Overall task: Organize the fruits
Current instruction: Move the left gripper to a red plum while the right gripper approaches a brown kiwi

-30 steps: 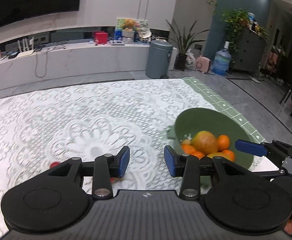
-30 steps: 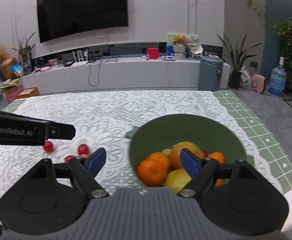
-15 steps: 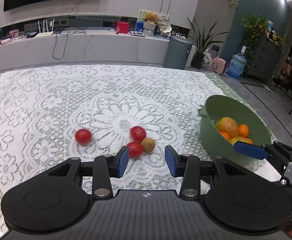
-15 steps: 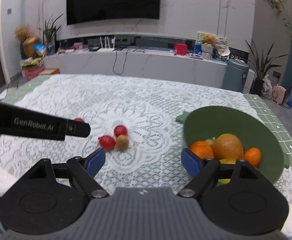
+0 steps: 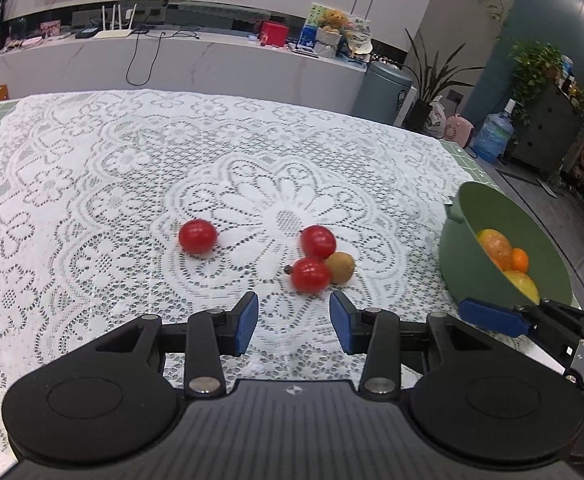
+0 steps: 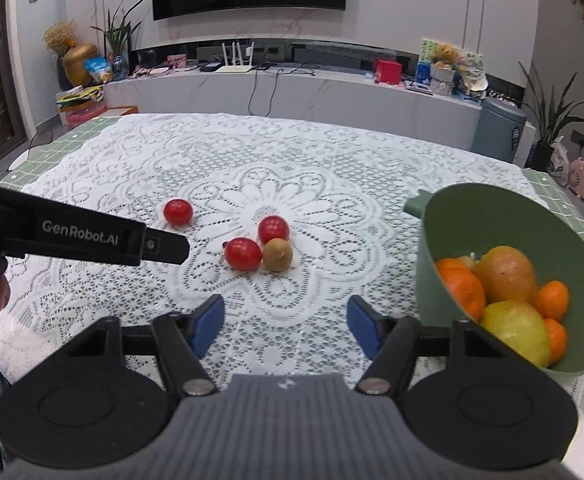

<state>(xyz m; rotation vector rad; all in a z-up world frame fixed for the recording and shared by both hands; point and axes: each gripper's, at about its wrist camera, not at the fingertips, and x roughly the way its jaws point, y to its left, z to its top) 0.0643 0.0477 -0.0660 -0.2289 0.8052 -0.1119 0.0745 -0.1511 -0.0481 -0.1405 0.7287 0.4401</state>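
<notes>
Bowl (image 6: 488, 216) beside tomatoes (image 6: 243, 254), perhaps kiwi (image 6: 277, 255)

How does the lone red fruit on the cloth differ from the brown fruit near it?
The lone red fruit is glossy red; the brown fruit is dull brown. The red one lies apart by itself; the brown one sits against two other red fruits. The red one looks a little larger. Both are small, roundish and rest on the lace tablecloth.
</notes>
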